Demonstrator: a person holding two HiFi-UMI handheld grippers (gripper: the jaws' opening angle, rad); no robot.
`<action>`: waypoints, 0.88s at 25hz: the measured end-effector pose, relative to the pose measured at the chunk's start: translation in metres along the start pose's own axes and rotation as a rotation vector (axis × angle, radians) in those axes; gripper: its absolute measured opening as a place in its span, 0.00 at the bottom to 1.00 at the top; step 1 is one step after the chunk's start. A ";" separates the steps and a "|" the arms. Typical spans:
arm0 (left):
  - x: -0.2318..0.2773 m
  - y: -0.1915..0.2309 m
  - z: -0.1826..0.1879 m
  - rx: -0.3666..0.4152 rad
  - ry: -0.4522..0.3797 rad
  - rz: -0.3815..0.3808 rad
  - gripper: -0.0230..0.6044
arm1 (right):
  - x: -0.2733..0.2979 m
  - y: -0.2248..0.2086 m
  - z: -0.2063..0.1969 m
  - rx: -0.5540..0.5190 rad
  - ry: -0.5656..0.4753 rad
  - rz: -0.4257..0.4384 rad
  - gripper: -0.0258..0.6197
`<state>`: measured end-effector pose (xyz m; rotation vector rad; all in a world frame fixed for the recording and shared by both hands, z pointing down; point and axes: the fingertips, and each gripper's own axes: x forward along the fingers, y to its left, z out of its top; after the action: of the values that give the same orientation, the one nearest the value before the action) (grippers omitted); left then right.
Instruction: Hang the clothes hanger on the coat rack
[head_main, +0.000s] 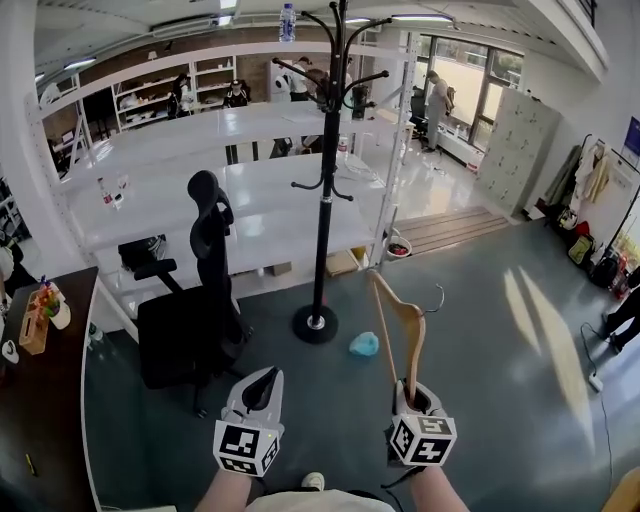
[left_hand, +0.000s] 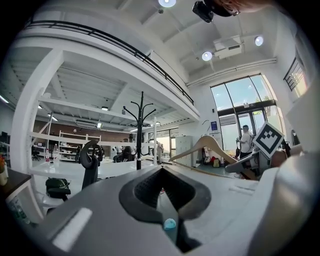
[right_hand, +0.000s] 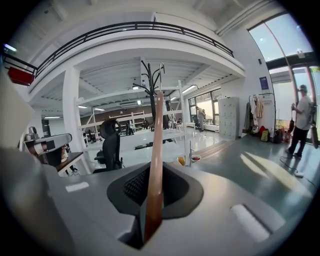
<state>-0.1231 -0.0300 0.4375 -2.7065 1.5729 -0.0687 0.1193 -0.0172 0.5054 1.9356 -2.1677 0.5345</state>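
Right hand-held gripper (head_main: 415, 392) clenched on wooden clothes hanger (head_main: 398, 320), held upright, near side of coat rack (head_main: 325, 200), well apart. Left hand-held gripper (head_main: 262, 386) pinched together, empty. Hanging not done: still must carry, lift, hook on. Hanger's metal hook maybe faces away from rack.

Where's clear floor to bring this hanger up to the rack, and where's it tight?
Bare floor runs right of the coat rack and the blue object. A narrower free strip lies between the rack's base and the right gripper holding the hanger. Left is crowded: office chair, then desk.
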 end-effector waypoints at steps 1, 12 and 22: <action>0.003 0.006 -0.001 -0.001 0.002 -0.002 0.04 | 0.006 0.001 0.002 0.003 0.001 -0.004 0.13; 0.044 0.046 -0.021 -0.024 0.038 0.002 0.04 | 0.070 0.003 0.017 0.009 0.025 -0.014 0.13; 0.122 0.069 -0.021 -0.005 0.046 0.035 0.04 | 0.148 -0.030 0.046 0.020 0.030 0.012 0.13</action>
<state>-0.1233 -0.1698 0.4603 -2.6991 1.6332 -0.1279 0.1342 -0.1733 0.5223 1.9133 -2.1648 0.5855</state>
